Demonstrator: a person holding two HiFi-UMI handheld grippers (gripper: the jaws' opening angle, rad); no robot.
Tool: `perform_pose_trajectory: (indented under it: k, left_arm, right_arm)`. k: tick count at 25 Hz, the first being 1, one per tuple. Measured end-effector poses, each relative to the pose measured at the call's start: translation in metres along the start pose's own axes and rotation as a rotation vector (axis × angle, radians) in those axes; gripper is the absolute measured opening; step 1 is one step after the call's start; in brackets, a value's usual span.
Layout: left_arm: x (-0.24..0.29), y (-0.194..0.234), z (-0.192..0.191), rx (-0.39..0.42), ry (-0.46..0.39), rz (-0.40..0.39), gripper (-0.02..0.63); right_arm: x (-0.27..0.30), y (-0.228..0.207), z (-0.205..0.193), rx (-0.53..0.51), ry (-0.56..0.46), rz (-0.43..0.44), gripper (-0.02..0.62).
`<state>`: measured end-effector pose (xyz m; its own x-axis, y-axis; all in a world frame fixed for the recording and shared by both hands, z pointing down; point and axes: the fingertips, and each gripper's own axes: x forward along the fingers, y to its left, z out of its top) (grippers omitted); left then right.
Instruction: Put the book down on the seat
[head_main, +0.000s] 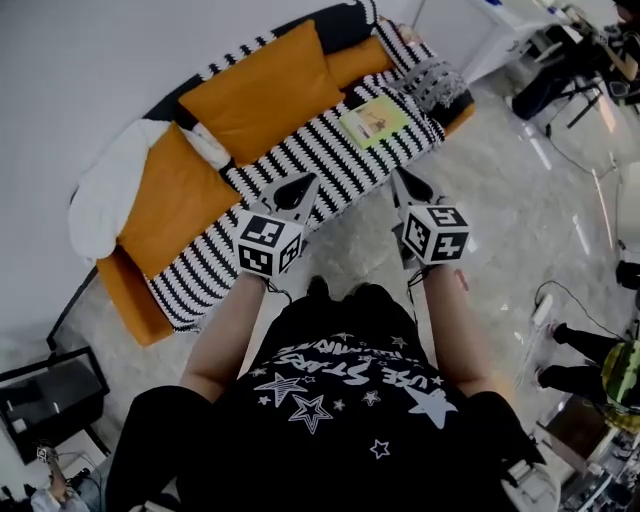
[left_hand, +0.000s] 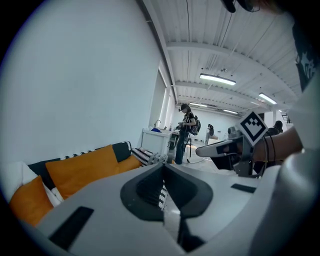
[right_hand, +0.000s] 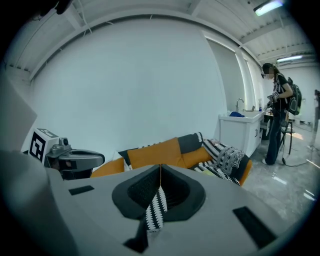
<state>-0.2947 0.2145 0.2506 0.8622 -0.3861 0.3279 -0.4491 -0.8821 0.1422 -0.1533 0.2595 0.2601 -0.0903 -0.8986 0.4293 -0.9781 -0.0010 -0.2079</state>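
Your left gripper (head_main: 297, 190) and right gripper (head_main: 410, 186) hover empty, jaws together; the book (head_main: 373, 120) lies flat on the striped sofa seat (head_main: 310, 155).

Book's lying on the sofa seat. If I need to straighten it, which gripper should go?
Right, probably: the right gripper sits nearer the book than the left gripper. Both are shut and empty.

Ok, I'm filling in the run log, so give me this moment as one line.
book: flat on sofa seat | left gripper: jaws shut, empty | right gripper: jaws shut, empty | both clear of book
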Motion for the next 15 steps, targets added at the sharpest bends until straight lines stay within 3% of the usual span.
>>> perform_pose_trajectory:
  k: [15]
  left_arm:
    - [-0.009, -0.083, 0.01, 0.047, -0.03, -0.047, 0.009]
  right_arm:
    - [-0.072, 0.012, -0.029, -0.005, -0.027, 0.023, 0.028]
